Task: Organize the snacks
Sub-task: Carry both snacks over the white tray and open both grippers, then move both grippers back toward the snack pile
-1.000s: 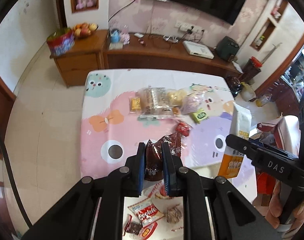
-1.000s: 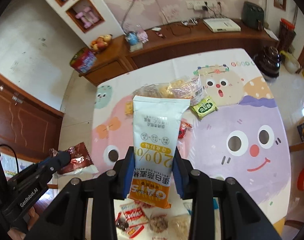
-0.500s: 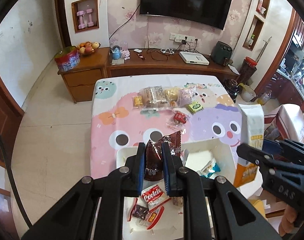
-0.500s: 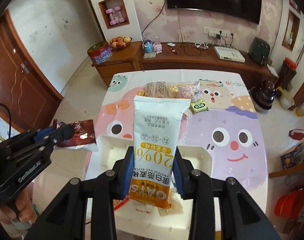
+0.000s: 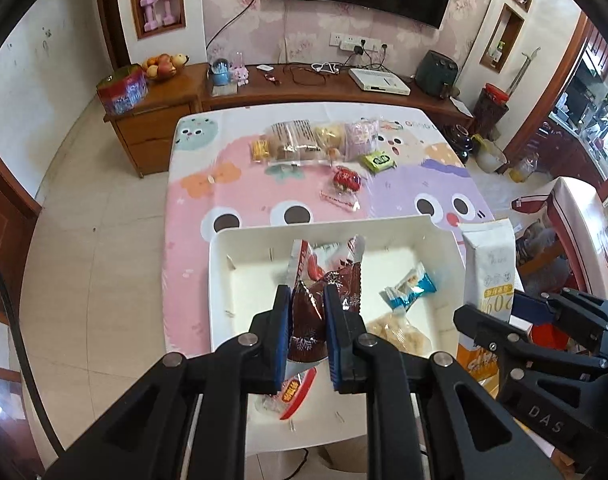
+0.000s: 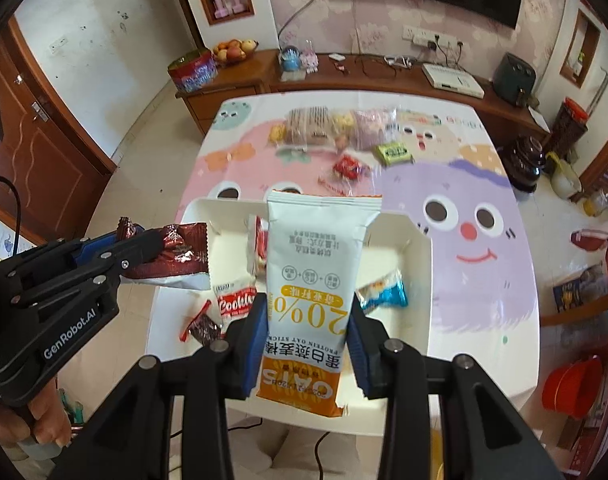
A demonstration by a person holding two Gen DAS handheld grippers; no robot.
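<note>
A table [image 5: 192, 184] under a pastel cartoon cloth fills the room's middle, a wooden sideboard [image 5: 304, 88] behind it. On its near end sits a white tray [image 5: 220, 280] already holding a few wrapped snacks, including a blue packet [image 5: 410, 290]. More snacks [image 5: 320, 144] lie in a loose row at the table's far end, well apart from the tray.

A person holds both grippers above the tray. The left gripper [image 5: 307, 328] has its fingers clamped on a dark brown wrapper [image 5: 304, 312]. The right gripper [image 6: 309, 340] grips a tall white and orange oat bar pouch [image 6: 316, 280], fingers pressed to its sides.

Both snacks appear to be at the drop-off stage. The next move probably calls for lowering each over bare tray floor and letting go. The tray's raised rim should contain them; its far left corner looks clearest. The two grippers are close, so they need room to part.
</note>
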